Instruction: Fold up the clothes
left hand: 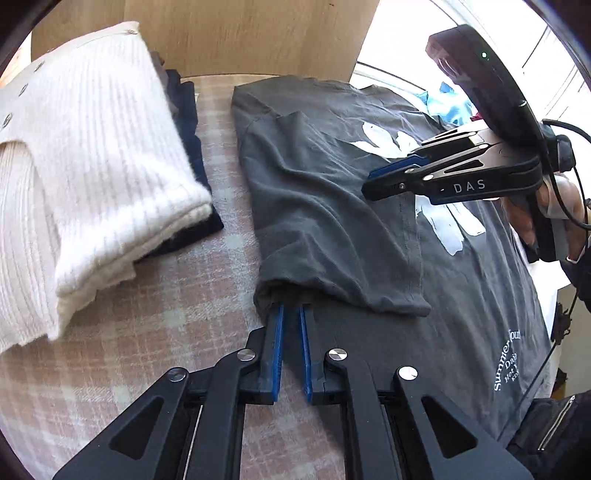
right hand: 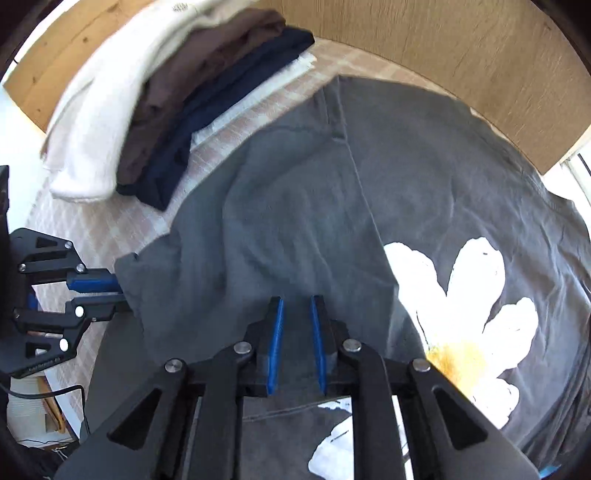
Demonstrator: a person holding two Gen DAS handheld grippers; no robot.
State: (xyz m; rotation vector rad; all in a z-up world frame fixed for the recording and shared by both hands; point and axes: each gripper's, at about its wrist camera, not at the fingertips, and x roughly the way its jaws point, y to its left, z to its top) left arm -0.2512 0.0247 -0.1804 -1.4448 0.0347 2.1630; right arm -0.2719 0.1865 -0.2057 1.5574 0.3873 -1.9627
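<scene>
Blue-padded fingers of the left tool (left hand: 291, 314) sit closest to the lens, pinching the folded edge of the grey T-shirt (left hand: 369, 229) where the sleeve fold ends; the pads are drawn nearly together with cloth bunched between their tips. That shirt lies spread on a checked blanket (left hand: 155, 325), its one side already turned inward over the body, the white flower print (right hand: 465, 295) partly covered by the flap.

Over the middle of the flap hangs the right tool (right hand: 297, 306), its jaws a little apart and nothing caught between the pads; they look free of the cloth.

My worry is the left grip: it holds only a thin bunch at the hem, so a pull could slip off or drag the whole fold askew. A careless sweep leftward could also nudge the stack of folded clothes (left hand: 92, 155), which sits just beside the shirt.

Room is tight at the far edge, where a wooden board (left hand: 240, 33) stands behind the shirt; the blanket between stack and shirt is a narrow strip. Most free space lies toward the near side.
</scene>
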